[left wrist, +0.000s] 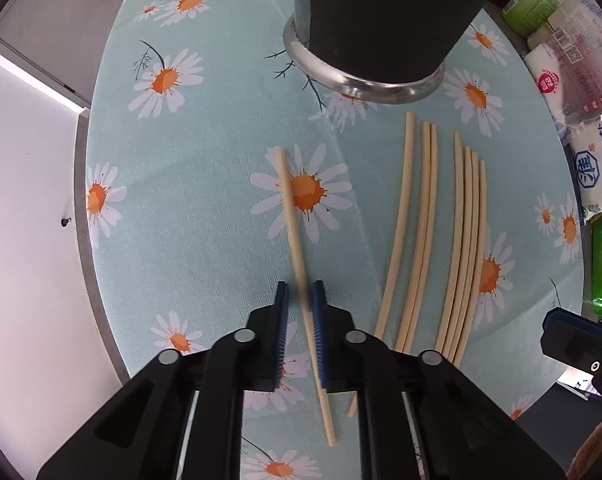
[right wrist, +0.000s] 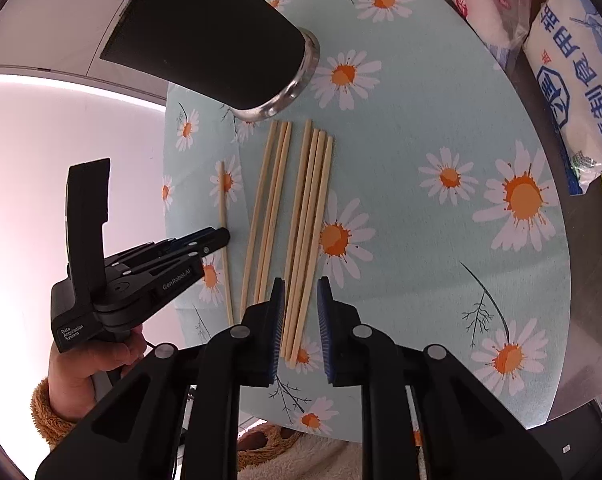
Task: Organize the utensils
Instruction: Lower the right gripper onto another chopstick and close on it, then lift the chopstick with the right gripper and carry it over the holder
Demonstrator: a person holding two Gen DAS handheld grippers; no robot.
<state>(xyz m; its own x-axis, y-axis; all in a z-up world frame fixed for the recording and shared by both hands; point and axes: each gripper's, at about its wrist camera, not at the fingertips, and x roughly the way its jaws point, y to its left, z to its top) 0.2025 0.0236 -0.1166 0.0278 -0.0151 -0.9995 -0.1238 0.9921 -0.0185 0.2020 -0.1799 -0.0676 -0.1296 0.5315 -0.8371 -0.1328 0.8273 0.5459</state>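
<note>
A lone chopstick is straddled by the parted left gripper, not yet clenched; it should be closed squarely before lifting toward the black holder at the tablecloth's far edge. The right gripper is held parted over the rest.

A home kitchen table: daisy-print tablecloth, chopsticks ahead of the tongs, salt bags to their right.
</note>
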